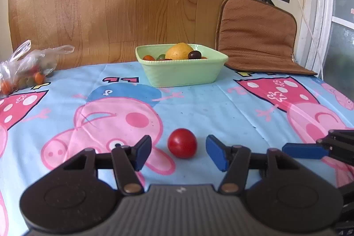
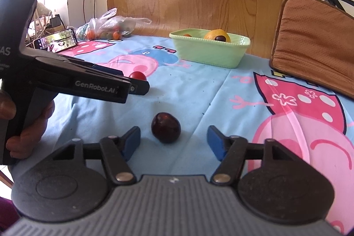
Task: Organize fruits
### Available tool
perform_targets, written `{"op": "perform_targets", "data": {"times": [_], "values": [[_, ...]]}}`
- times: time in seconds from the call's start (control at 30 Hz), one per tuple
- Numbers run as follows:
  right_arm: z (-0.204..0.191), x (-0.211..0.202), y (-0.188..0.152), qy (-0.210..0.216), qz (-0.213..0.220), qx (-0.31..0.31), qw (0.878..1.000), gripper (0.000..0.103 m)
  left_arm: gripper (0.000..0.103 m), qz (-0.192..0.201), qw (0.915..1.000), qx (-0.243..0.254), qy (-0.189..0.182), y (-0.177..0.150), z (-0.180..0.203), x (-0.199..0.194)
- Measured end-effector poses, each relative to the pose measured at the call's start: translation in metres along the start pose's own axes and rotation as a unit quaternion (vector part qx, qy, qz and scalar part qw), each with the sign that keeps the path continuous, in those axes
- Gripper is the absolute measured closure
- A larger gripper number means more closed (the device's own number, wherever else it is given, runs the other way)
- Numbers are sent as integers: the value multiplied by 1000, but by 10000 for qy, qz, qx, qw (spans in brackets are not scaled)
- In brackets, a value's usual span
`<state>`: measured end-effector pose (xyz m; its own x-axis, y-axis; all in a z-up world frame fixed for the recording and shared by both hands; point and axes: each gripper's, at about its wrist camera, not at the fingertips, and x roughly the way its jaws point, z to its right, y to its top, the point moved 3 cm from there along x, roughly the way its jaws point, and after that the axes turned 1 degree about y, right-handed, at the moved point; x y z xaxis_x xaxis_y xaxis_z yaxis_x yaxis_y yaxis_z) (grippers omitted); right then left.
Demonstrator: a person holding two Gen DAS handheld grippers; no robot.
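Observation:
A red tomato (image 1: 182,143) lies on the cartoon tablecloth between the blue pads of my open left gripper (image 1: 178,153), touching neither. A dark plum (image 2: 165,127) lies between the pads of my open right gripper (image 2: 173,145), also untouched. The red tomato also shows in the right wrist view (image 2: 137,75), partly behind the left gripper's body (image 2: 73,79). A green bowl (image 1: 188,74) at the back holds an orange (image 1: 179,51), a dark plum (image 1: 194,55) and small fruits. It also shows in the right wrist view (image 2: 208,54).
A clear plastic bag of small fruits (image 1: 24,72) lies at the back left. A brown cushion (image 1: 258,34) leans against the wall at the back right. A phone (image 2: 56,39) rests at the left edge. A wooden board (image 1: 119,3) stands behind the table.

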<state>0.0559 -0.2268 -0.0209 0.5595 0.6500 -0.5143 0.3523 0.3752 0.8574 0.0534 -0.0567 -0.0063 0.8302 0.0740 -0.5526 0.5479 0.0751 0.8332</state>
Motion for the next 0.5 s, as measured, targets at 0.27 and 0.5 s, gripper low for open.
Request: {"op": "perform_targets", "data": {"times": [0.27,0.5], "values": [[-7,4,4,80,-22,-259,9996,72,73,-140,9996,13,-242,-2,2,8],[13,13,34,8,267,-233,9994,72,73,-74,9987,41,-507,31,0,15]]}}
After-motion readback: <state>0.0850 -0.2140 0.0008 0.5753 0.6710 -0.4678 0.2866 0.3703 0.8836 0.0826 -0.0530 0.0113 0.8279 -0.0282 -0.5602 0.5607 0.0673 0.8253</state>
